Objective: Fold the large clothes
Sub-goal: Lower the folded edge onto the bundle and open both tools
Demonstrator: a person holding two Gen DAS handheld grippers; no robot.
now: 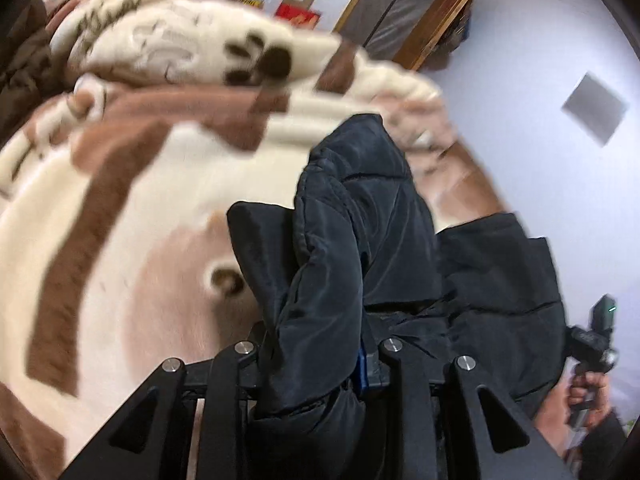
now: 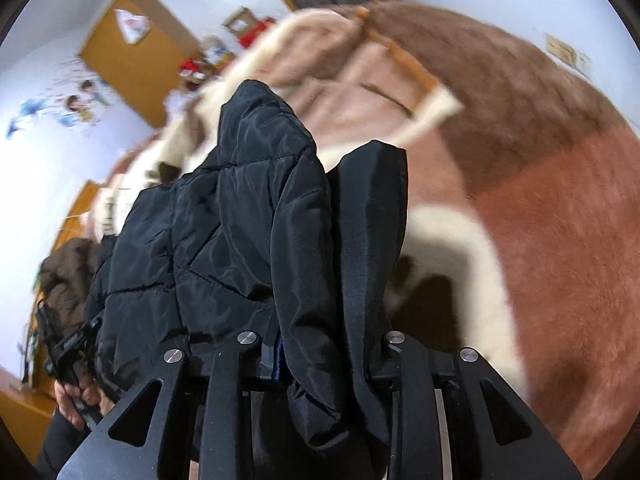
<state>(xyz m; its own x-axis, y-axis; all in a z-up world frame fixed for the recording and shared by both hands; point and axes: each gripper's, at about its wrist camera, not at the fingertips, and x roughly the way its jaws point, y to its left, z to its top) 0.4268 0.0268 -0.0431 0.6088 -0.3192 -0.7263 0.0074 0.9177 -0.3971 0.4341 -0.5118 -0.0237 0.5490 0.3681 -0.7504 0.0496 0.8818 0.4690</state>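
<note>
Both grippers are pinching the black puffer jacket point(image 1: 360, 240), each with a bunched fold of it between its fingers: the left gripper point(image 1: 316, 248) in one view, the right gripper point(image 2: 332, 216) in the other. The jacket hangs lifted above the bed's brown-and-cream blanket point(image 1: 120, 208), stretched between the 2 grips. I'd judge the folding barely underway; no neat fold shows yet, and laying it flat remains.

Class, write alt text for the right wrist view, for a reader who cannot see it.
A black puffer jacket is bunched between the fingers of the right gripper, which is clamped on its fabric above a fluffy brown, pink and cream blanket. At lower left, a hand grips the handle of the left gripper at the jacket's other end.
</note>
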